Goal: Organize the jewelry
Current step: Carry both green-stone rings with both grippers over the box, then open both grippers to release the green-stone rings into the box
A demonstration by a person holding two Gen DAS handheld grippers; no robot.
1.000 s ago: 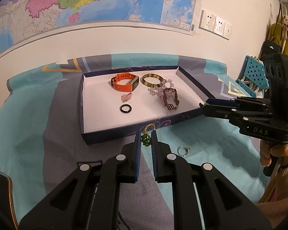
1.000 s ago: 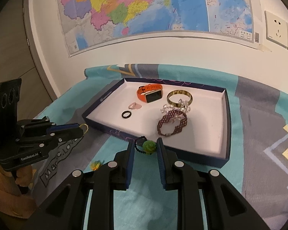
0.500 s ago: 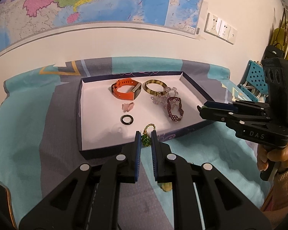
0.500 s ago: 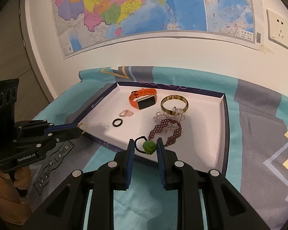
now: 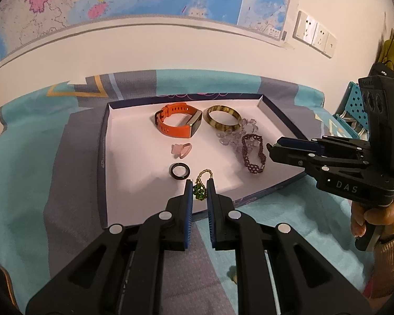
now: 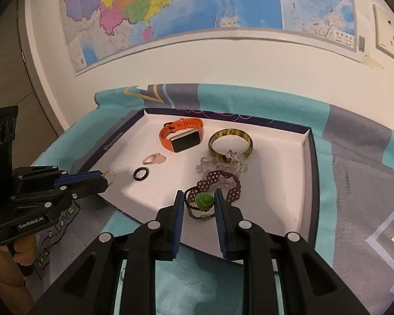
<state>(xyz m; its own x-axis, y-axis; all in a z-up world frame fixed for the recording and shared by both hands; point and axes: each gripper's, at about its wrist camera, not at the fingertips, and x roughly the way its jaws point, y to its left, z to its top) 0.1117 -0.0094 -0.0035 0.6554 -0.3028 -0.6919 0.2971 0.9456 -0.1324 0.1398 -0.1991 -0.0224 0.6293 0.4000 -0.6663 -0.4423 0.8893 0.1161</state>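
Observation:
A shallow box tray (image 5: 105, 141) (image 6: 310, 173) with a white floor and dark blue rim lies on the patterned cloth. My left gripper (image 5: 199, 187) is shut on a green bead ring with a gold loop (image 5: 200, 191), held over the tray's near edge beside a black ring (image 5: 180, 171). In the right wrist view the left gripper (image 6: 105, 178) shows the gold loop (image 6: 109, 177) at its tip. My right gripper (image 6: 199, 199) is shut on a dark beaded bracelet with a green bead (image 6: 204, 201), over the tray's near right part.
In the tray lie an orange watch (image 5: 176, 123) (image 6: 182, 137), a mottled bangle (image 5: 223, 116) (image 6: 230, 144), a clear crystal bracelet (image 6: 224, 163), a purple beaded bracelet (image 5: 252, 152), a pink ring (image 5: 181, 150) and the black ring (image 6: 141, 173). A wall with a map stands right behind the tray.
Both grippers have moved forward from in front of the tray to over its near edge, each still carrying its piece. A silver ring on the cloth has dropped out of the left view.

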